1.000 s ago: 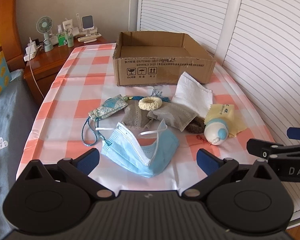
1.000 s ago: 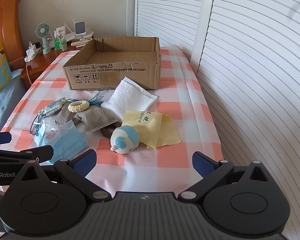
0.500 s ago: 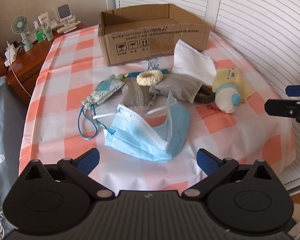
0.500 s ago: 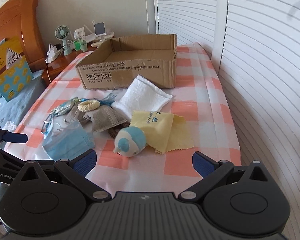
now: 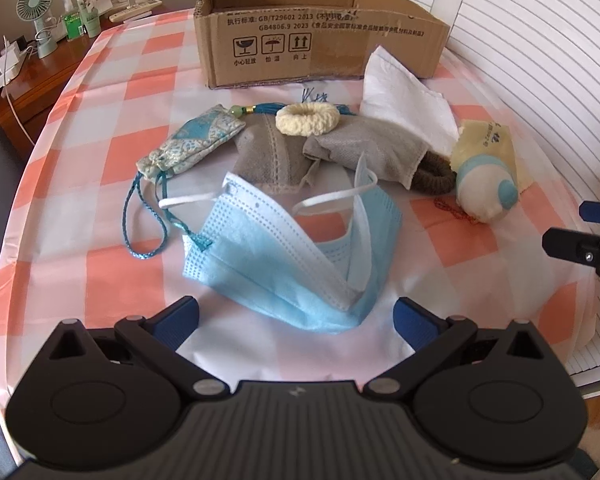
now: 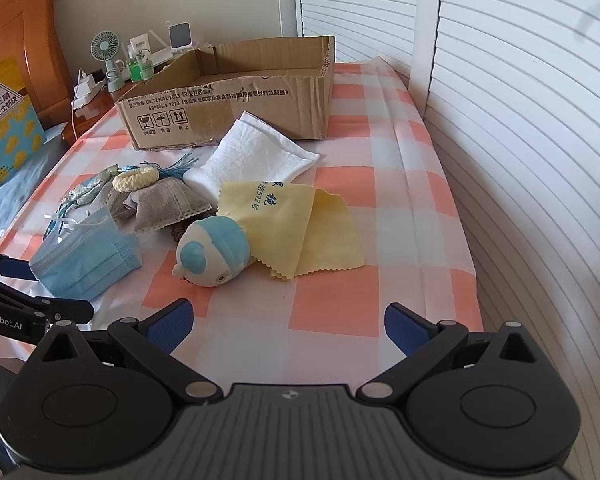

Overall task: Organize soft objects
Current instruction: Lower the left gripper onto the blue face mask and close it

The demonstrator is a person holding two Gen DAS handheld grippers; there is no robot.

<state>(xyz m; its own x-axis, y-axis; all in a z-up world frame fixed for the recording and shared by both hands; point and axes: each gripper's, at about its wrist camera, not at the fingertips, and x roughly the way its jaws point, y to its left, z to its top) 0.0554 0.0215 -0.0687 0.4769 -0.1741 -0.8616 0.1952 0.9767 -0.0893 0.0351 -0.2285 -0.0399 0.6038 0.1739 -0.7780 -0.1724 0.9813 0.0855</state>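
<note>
A table covered with a pink-and-white checked cloth (image 6: 332,312) holds a loose heap of soft things in front of a shallow cardboard box (image 5: 320,36), whose inside, as far as it shows, holds nothing. The left gripper (image 5: 296,316) hovers low over the near edge of the table with its two blue-padded fingers spread wide and nothing between them; a crumpled blue face mask (image 5: 296,256) lies just ahead of the gap, its white ear loops standing up. Behind the mask sit two grey cloth pouches (image 5: 352,152) side by side, with a cream knitted ring (image 5: 307,119) resting on top of them. To the left of these lies a patterned blue-green sachet (image 5: 192,144) with a long blue cord looping toward the mask. A white folded cloth (image 5: 404,104) leans against the front wall of the box, and a brown hair tie (image 5: 434,178) peeks out from under the right-hand grey pouch. The right gripper (image 6: 288,322) is also wide open and empty, held above the cloth near a round blue-and-white plush toy (image 6: 212,252), which lies on its side touching a yellow cloth (image 6: 296,220) with a zigzag edge. Off the far left corner, a small fan (image 5: 34,8) and bottles stand on a wooden bedside cabinet.
</note>
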